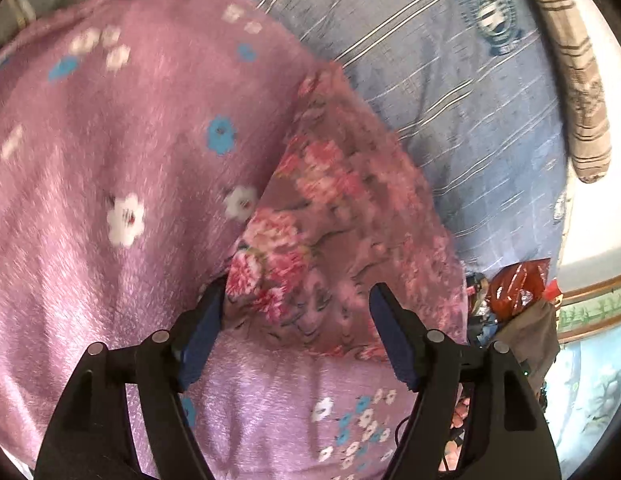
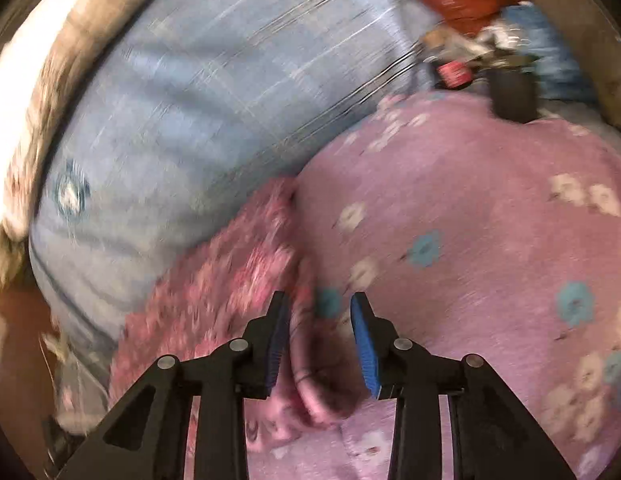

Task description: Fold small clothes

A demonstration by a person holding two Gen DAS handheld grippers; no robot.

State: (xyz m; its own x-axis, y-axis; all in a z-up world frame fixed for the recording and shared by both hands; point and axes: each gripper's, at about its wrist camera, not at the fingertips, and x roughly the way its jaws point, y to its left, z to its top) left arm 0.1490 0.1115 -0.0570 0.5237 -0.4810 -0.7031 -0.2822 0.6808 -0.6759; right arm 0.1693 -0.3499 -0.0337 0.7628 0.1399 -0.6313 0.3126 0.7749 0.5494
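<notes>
**Floral garment lying loose between two parted tongs**

The small floral garment (image 1: 334, 216) lies on the pink fleece blanket (image 1: 110, 140), along the blanket's edge where it meets the blue striped bedsheet (image 1: 470, 92). The left gripper (image 1: 298, 300) stands wide, its blue pads either side of the garment's near end and not pressing it. The right gripper (image 2: 318, 308) stands narrower, with a pink fold of cloth lying in the gap; the pads (image 2: 364, 344) do not seem to bite, though blur makes this hard to judge.

To do this step well, I would say each tong should take a single corner cleanly. The fleece beneath is soft and easy to pinch by mistake, so the pads ought to close on the floral cloth alone. Then both hands should carry the edge over together, so the fold lands square.

The left wrist view shows the garment's whole spread and a striped pillow (image 1: 578, 92) at the sheet's far edge. The right wrist view alone shows the rolled hem (image 2: 310, 384) between its pads, and a dark box (image 2: 514, 96) at the blanket's far edge.
</notes>
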